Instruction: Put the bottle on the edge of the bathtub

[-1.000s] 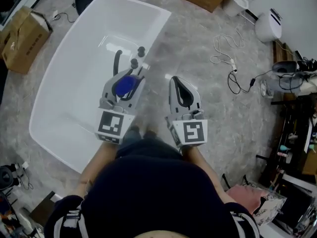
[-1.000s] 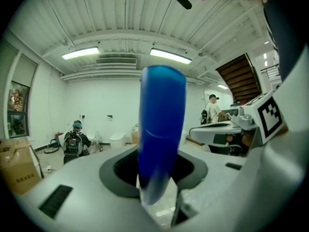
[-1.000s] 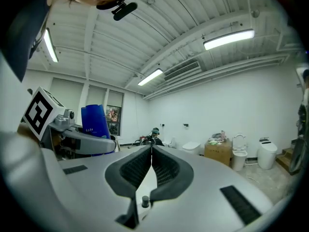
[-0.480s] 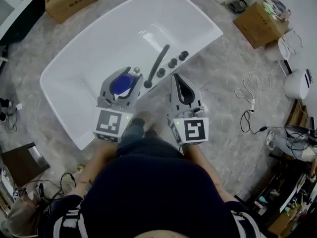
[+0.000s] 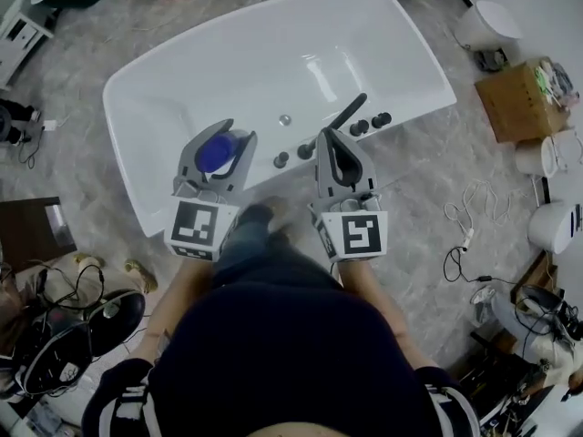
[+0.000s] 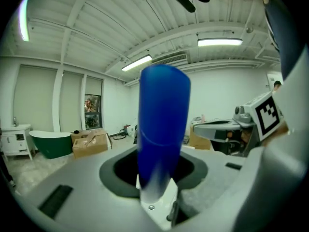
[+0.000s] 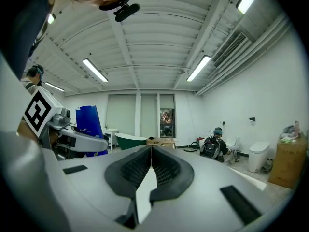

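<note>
**Blue bottle held over the tub, near the rim with the tap**

The blue bottle [image 5: 216, 153] sits upright in your left gripper [image 5: 223, 139], whose jaws clamp it from both sides. From the head view you look down on its round end. From the left gripper view it rises as a tall blue column [image 6: 161, 129] straight up between the jaws, with its lower part fading to pale. The bottle hangs over the inside of the white bathtub [image 5: 228, 71], close to the tub's near rim and not resting on it.

Along that near rim runs a black tap [image 5: 346, 116] with a row of round black knobs [image 5: 360, 127] beside it. The left gripper is just to the left of this set. Your right gripper [image 5: 335, 137] is level with its partner and near it, on the other side of the knobs, with its tip over the rim by the spout. Its jaws are pressed together with nothing between them, as the right gripper view shows.

The tub lies slantwise on a grey marbled floor [image 5: 428, 198]. A cardboard box [image 5: 519, 98] stands well off to the right.
</note>
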`<state>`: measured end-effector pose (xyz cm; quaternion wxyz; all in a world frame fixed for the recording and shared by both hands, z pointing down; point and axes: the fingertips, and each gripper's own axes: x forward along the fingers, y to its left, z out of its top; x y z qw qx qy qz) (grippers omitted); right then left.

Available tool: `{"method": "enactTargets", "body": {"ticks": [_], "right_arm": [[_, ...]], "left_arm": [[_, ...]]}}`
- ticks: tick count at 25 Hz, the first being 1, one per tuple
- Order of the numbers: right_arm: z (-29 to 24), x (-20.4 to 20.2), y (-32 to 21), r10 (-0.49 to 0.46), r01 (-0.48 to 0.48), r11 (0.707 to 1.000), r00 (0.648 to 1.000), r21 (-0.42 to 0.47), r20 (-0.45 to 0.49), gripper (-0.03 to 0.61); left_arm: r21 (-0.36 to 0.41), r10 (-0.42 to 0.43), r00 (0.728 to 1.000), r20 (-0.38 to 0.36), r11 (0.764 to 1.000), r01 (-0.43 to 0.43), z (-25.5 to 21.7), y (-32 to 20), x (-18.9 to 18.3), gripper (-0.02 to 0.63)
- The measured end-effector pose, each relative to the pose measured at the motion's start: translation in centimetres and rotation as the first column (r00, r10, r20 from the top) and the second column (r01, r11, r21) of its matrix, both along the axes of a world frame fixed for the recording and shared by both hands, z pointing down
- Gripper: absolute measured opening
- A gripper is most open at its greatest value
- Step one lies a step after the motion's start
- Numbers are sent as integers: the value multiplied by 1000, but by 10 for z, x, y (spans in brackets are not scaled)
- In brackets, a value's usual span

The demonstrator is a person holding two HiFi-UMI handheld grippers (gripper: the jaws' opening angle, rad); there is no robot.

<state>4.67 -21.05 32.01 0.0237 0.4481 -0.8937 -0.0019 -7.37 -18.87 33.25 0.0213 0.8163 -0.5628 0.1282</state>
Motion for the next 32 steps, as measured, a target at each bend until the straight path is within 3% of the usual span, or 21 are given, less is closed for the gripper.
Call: {"method": "enactTargets", "body": {"ticks": [6, 10, 19, 25, 32], "right_arm": [[-2, -38, -4, -58, 58, 998, 998, -10, -9, 17], [7, -31, 3, -71, 71, 997, 997, -12, -17, 18], [31, -27, 4, -60, 59, 998, 998, -34, -28, 18], [53, -30, 9, -53, 52, 999, 998, -13, -32, 17], [97, -41, 8, -65, 63, 997, 997, -48, -45, 17]], "left_arm": [[-12, -61, 998, -4, 998, 61, -3, 4, -39, 149], [-22, -75, 997, -10, 997, 75, 9, 11, -31, 149], [-47, -8, 1000, 12, 999, 9, 35, 5, -13, 149], [-106, 30, 1000, 7, 994, -29, 81, 9, -8, 149], [-187, 72, 997, 25, 980, -67, 143, 8, -6, 149]]}}
